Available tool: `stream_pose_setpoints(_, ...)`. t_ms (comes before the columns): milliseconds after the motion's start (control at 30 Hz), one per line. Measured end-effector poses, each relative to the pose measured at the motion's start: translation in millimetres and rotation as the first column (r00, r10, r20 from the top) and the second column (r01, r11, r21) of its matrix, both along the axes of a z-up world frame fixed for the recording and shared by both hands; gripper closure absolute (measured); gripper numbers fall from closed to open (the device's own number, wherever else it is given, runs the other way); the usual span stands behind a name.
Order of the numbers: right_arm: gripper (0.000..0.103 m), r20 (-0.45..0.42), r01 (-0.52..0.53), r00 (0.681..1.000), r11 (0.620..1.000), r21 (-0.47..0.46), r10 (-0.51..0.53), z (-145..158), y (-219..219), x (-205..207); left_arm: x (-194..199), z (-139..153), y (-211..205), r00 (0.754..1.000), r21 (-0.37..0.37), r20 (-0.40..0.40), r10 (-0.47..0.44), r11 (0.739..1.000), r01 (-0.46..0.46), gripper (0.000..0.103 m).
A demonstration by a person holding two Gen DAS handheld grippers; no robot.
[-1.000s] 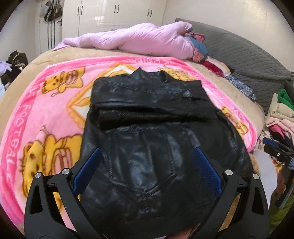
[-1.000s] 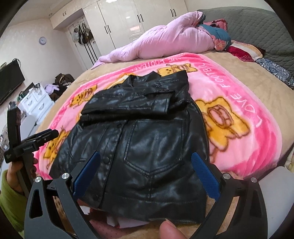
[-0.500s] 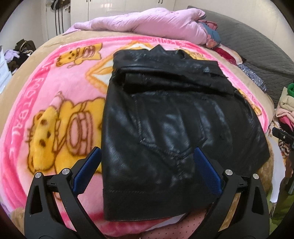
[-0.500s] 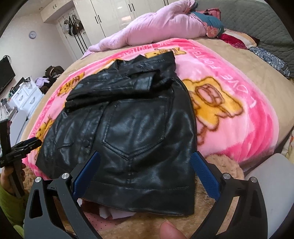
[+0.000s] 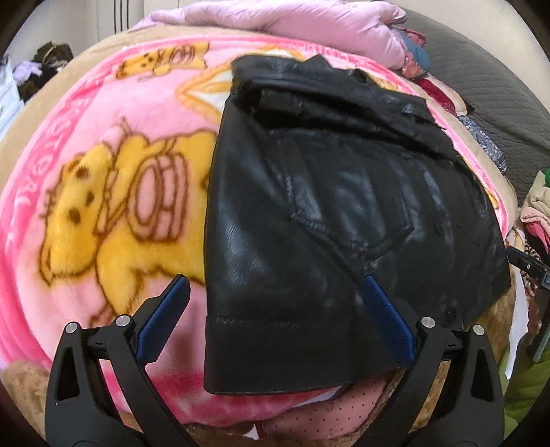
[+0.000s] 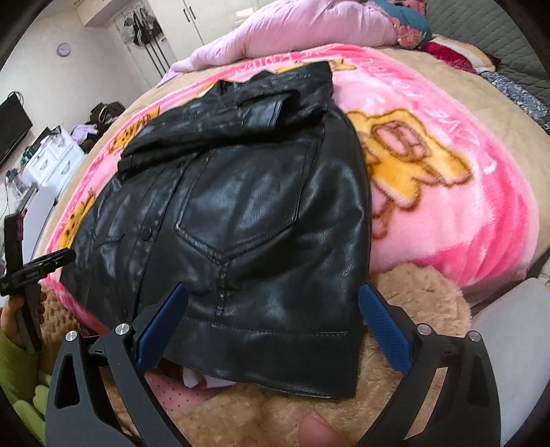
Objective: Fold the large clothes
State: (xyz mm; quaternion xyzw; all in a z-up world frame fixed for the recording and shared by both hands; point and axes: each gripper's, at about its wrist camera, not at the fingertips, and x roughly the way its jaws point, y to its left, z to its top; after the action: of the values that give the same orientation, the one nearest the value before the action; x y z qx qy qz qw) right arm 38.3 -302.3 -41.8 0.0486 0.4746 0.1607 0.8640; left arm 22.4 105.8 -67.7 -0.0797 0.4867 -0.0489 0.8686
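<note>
A black leather jacket (image 5: 326, 213) lies flat on a pink cartoon-bear blanket (image 5: 113, 192), sleeves folded across its upper part. It also shows in the right wrist view (image 6: 247, 213). My left gripper (image 5: 275, 319) is open and hovers over the jacket's near left hem corner. My right gripper (image 6: 273, 323) is open over the near right hem corner. Neither holds the jacket. The left gripper also appears at the left edge of the right wrist view (image 6: 31, 271).
A pink quilt (image 5: 292, 20) lies at the bed's far end beside a grey headboard (image 5: 488, 72). Piled clothes (image 5: 536, 213) sit at the right. A brown fleece (image 6: 412, 292) covers the bed's near edge. White drawers (image 6: 51, 158) stand at the left.
Both grippers have dropped lower and closer to the jacket's near hem, the left one shifting left toward its corner. Both stay open. The jacket has not moved.
</note>
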Motion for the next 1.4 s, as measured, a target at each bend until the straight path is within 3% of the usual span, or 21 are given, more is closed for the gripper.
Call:
stream_pose_setpoints(100,0.004,-0.004,-0.024,1.0,1.0,-0.015,0.024,-5.2,0.0,-0.8,1.1,-12.6,7.5,0.999,-0.032,-0.041,0.02,0.999,-0.022,0.009)
stream_pose_setpoints(333,0.004,-0.011,-0.009,1.0,0.995,-0.098,0.008,-12.6,-6.1,3.8,-1.7,-18.3,11.4,0.999,-0.059,-0.031,0.027,0.998,-0.029,0.009)
stream_pose_setpoints(500,0.005,-0.032,-0.036,0.999,0.999,-0.021,0.035,-19.7,-12.9,4.4,-1.4,-19.7,15.5,1.0,-0.09,-0.021,0.024,0.996,-0.026,0.01)
stream_pose_setpoints(567,0.009,-0.046,-0.074,0.996,0.997,0.032,0.075,-21.3,-8.3,3.3,-1.3,-19.2,15.3,1.0,-0.093,-0.013,0.022,0.995,-0.023,0.01)
stream_pose_setpoints(633,0.015,-0.036,-0.095,0.995,0.995,0.007,0.095,-23.4,-1.2,2.0,-1.0,-18.7,15.4,1.0,-0.1,0.0,0.016,0.995,-0.016,0.01)
stream_pose_setpoints(667,0.018,-0.033,-0.106,0.994,0.994,-0.021,0.105,-25.6,2.2,1.5,-1.0,-18.3,16.3,1.0,-0.105,0.007,0.016,0.994,-0.015,0.017)
stream_pose_setpoints(767,0.044,-0.018,-0.094,0.995,0.995,-0.043,0.094,-28.3,0.2,2.4,-1.0,-16.8,18.1,1.0,-0.126,0.025,0.014,0.992,-0.011,0.047)
stream_pose_setpoints(833,0.073,-0.006,-0.073,0.997,0.997,-0.034,0.073,-27.4,-6.3,3.5,-2.9,-14.6,17.5,0.999,-0.135,0.033,0.007,0.991,-0.003,0.058)
stream_pose_setpoints(900,0.082,0.009,-0.051,0.999,0.998,0.04,0.05,-23.6,-20.3,2.2,-3.8,-12.8,17.2,0.999,-0.151,0.043,0.003,0.989,0.003,0.075)
stream_pose_setpoints(933,0.087,0.025,-0.049,0.999,0.994,0.093,0.047,-19.6,-25.4,-0.4,-4.9,-10.2,18.2,0.999,-0.167,0.052,-0.001,0.986,0.009,0.078)
stream_pose_setpoints(1000,0.09,0.069,-0.059,0.996,0.988,0.143,0.049,-9.2,-29.4,-6.9,-6.3,-6.0,18.1,0.998,-0.175,0.066,-0.007,0.984,0.018,0.088)
stream_pose_setpoints(1233,0.093,0.144,-0.046,0.99,0.961,0.272,0.007,22.1,-44.7,-17.9,-22.3,30.6,22.5,0.984,-0.228,0.176,0.005,0.973,0.036,0.095)
stream_pose_setpoints(1400,0.093,0.175,-0.052,0.984,0.914,0.403,-0.022,37.0,-65.5,-30.3,-38.1,53.0,24.1,0.972,-0.267,0.235,-0.001,0.962,0.066,0.096)
